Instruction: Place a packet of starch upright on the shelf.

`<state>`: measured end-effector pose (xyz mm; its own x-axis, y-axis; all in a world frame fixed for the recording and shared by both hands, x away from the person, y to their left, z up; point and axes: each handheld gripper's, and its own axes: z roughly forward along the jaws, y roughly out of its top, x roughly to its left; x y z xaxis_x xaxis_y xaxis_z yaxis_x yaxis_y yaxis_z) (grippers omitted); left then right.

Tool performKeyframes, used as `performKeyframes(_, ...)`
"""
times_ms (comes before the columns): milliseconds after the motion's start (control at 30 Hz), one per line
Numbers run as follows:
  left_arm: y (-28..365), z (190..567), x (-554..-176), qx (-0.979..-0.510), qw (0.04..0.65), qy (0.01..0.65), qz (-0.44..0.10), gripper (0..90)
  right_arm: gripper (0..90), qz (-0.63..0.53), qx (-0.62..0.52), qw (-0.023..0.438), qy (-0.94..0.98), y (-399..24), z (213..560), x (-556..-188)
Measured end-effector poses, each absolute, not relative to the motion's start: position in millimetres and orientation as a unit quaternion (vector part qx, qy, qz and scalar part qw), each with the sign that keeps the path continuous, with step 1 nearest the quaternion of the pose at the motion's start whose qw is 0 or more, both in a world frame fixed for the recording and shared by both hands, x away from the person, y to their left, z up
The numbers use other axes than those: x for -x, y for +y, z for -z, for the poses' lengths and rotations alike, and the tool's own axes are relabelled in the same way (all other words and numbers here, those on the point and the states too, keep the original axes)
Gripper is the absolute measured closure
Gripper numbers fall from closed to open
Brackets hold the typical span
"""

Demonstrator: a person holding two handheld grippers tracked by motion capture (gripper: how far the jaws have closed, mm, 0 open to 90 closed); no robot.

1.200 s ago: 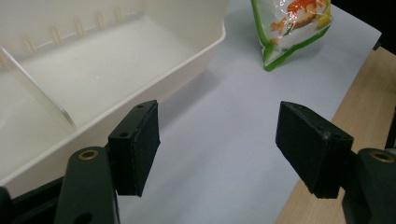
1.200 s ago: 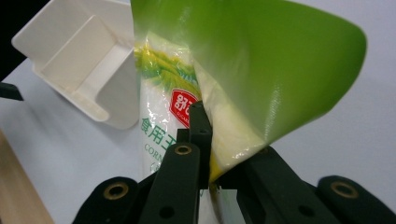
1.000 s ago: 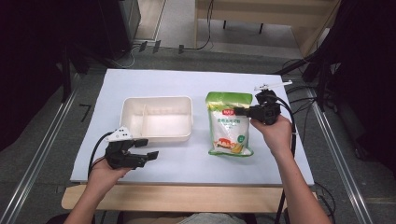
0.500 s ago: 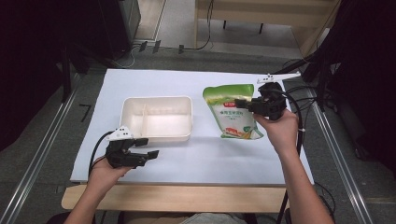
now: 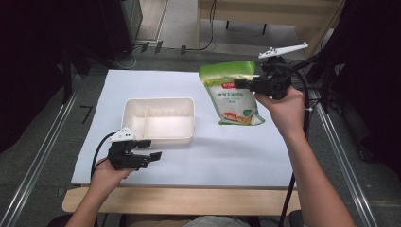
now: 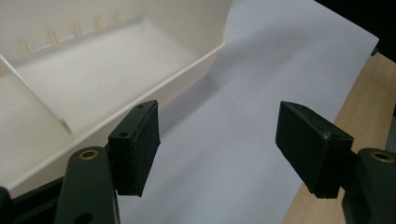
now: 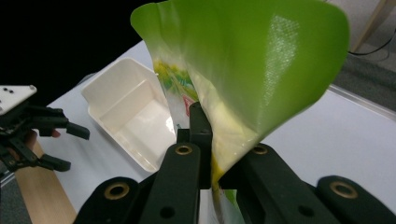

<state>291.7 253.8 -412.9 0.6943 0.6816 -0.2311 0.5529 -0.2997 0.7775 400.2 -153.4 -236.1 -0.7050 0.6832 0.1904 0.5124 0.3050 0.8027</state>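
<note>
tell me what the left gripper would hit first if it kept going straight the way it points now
Probably nothing soon: the left gripper points along the white sheet, its open fingers passing just beside the cream tray. Ahead lies bare sheet, though the near finger might graze the tray's corner; depth is unclear.

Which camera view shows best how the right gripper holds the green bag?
The right gripper view: there the right gripper has its jaws shut on the edge of the green bag. The high view shows the whole bag hanging from that gripper above the table, but the pinch itself is small.
</note>
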Motion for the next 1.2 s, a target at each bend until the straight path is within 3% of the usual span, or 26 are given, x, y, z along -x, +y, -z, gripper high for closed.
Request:
performKeyframes(667, 253, 414, -292, -0.804, 0.450, 0.384, -0.068, 31.2, 89.5, -0.460, -0.330, 0.089, 0.819, -73, 186, -429)
performKeyframes(1200, 254, 414, -292, -0.804, 0.451, 0.381, -0.069, 31.2, 89.4, -0.436, -0.315, 0.079, 0.840, 4, 200, -449)
